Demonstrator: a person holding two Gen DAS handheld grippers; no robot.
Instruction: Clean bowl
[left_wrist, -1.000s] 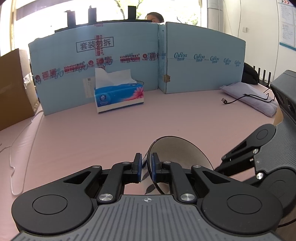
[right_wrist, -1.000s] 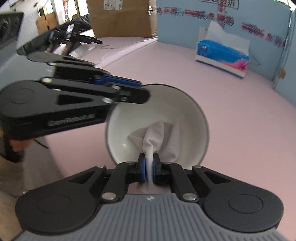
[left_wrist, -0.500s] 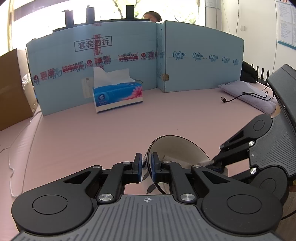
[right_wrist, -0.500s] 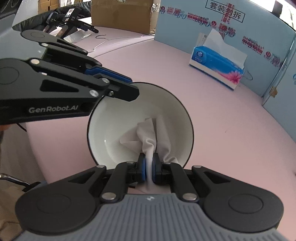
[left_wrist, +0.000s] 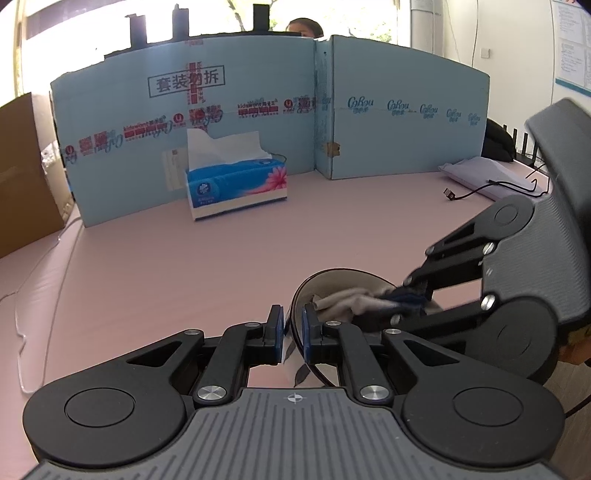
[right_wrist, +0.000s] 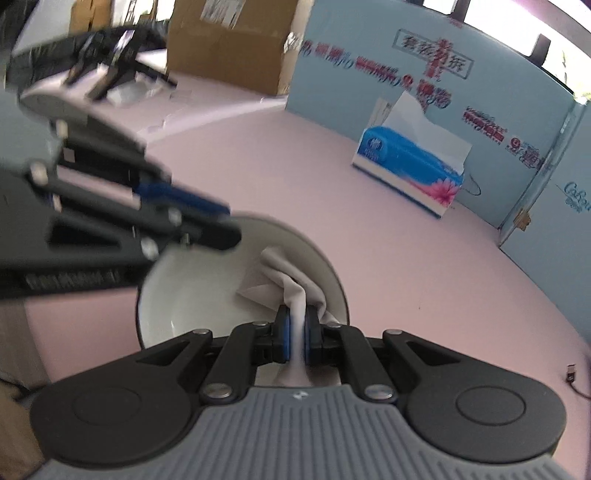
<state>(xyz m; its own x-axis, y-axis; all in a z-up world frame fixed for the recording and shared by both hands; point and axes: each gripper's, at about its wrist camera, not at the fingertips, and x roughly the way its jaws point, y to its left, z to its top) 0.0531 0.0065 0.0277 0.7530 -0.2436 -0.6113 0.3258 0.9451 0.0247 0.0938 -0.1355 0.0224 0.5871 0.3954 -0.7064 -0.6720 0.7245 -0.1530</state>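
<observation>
Left wrist view: the left gripper is clamped narrowly on the rim of the white bowl, which is tilted with its opening toward the right gripper. Only a shaded sliver of the bowl's interior shows here, and its lower part is hidden behind the gripper body. The right gripper's tip reaches into the bowl holding a crumpled tissue.

Right wrist view: the bowl's white interior faces the camera. The right gripper pinches the tissue between its blue pads, the tissue spread against the bowl's right inner wall. The left gripper is motion-blurred at the bowl's upper rim, and the contact itself is hard to make out.

Both views: a blue tissue box stands well apart on the pink table, before a light blue cardboard screen. The bowl's near rim is cut off by the right gripper body.
</observation>
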